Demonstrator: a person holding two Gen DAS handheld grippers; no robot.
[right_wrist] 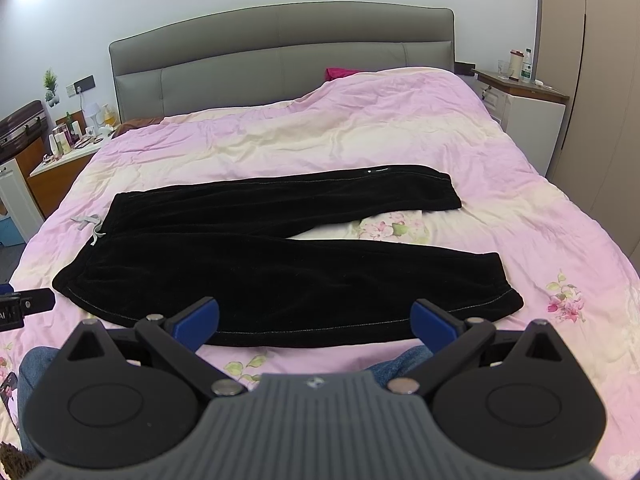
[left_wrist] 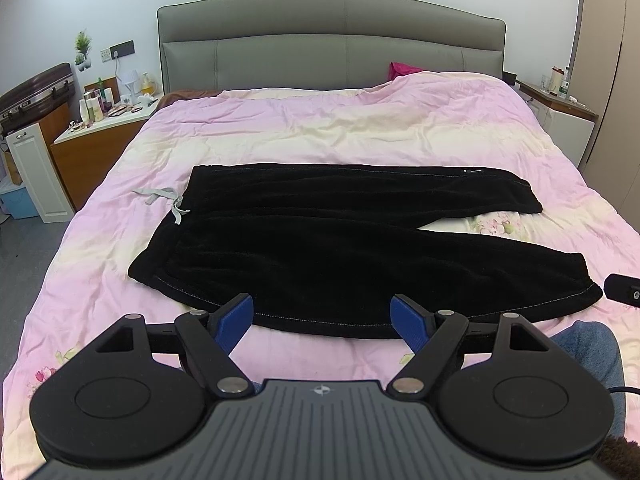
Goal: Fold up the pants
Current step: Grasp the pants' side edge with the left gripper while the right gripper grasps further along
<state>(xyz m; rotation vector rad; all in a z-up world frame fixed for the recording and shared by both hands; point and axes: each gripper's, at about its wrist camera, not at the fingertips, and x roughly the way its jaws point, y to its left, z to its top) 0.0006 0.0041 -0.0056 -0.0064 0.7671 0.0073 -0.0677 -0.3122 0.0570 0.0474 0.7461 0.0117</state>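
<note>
Black velvety pants (left_wrist: 340,248) (right_wrist: 256,264) lie flat across the pink quilt (left_wrist: 320,128) (right_wrist: 320,132), waistband to the left with a grey drawstring (left_wrist: 168,200) (right_wrist: 93,227), both legs running to the right and spread slightly apart. My left gripper (left_wrist: 322,316) hovers open just before the near hem edge, nothing between its blue pads (left_wrist: 236,320). My right gripper (right_wrist: 316,322) is likewise open, above the near leg's edge, holding nothing. Part of the right gripper (left_wrist: 624,288) shows at the right edge of the left wrist view, and part of the left gripper (right_wrist: 24,304) at the left edge of the right wrist view.
A grey padded headboard (left_wrist: 332,48) backs the bed. A cluttered nightstand (left_wrist: 108,120) stands left, another nightstand (right_wrist: 524,92) with bottles right. A magenta cloth (left_wrist: 404,70) lies near the headboard. A person's denim-clad knees (right_wrist: 40,364) (left_wrist: 592,344) are at the bed's near edge.
</note>
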